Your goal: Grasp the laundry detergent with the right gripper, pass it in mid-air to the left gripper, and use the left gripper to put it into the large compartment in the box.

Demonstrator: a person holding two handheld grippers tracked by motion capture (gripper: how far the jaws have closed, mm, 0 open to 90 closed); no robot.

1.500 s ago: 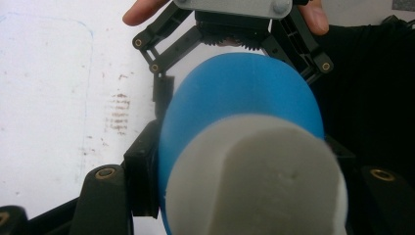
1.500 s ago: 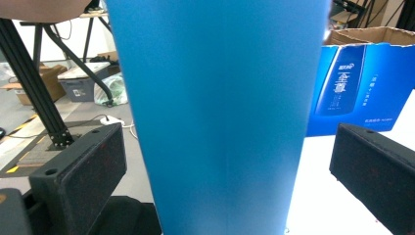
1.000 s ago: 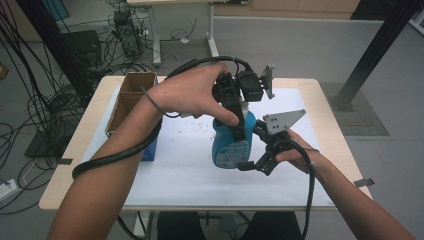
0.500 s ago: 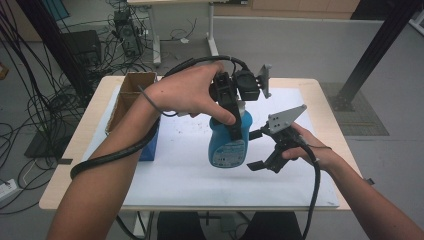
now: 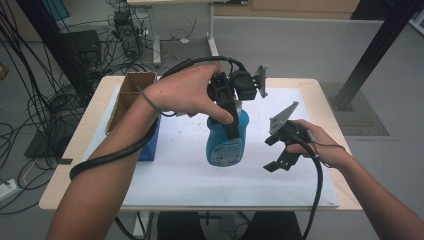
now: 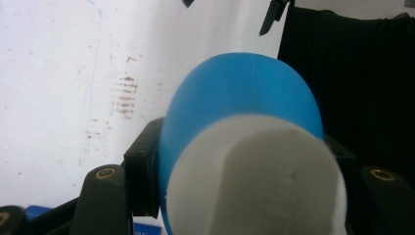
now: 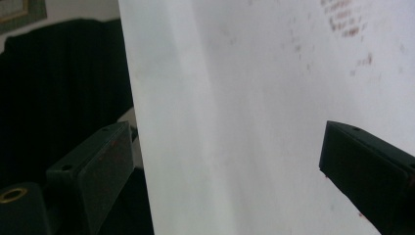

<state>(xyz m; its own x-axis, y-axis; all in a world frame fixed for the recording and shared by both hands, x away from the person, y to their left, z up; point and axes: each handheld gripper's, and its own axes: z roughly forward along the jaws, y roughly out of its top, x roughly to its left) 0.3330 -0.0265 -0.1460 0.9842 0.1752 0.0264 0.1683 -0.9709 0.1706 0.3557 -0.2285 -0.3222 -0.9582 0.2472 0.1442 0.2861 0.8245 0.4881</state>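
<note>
While my left gripper (image 5: pixel 231 112) clamps the blue bottle (image 5: pixel 227 141) by its neck, holding it upright over the white surface (image 5: pixel 175 170), my right gripper (image 5: pixel 281 150) has just been closing its jaws, still wide and empty. Next I'd bring it to the bottle's body.

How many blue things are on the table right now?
2. A blue bottle stands mid-table, gripped near its white cap by the left gripper. A blue box sits at the left, beside the cardboard box, partly hidden by the forearm; more could be hidden behind it.
</note>
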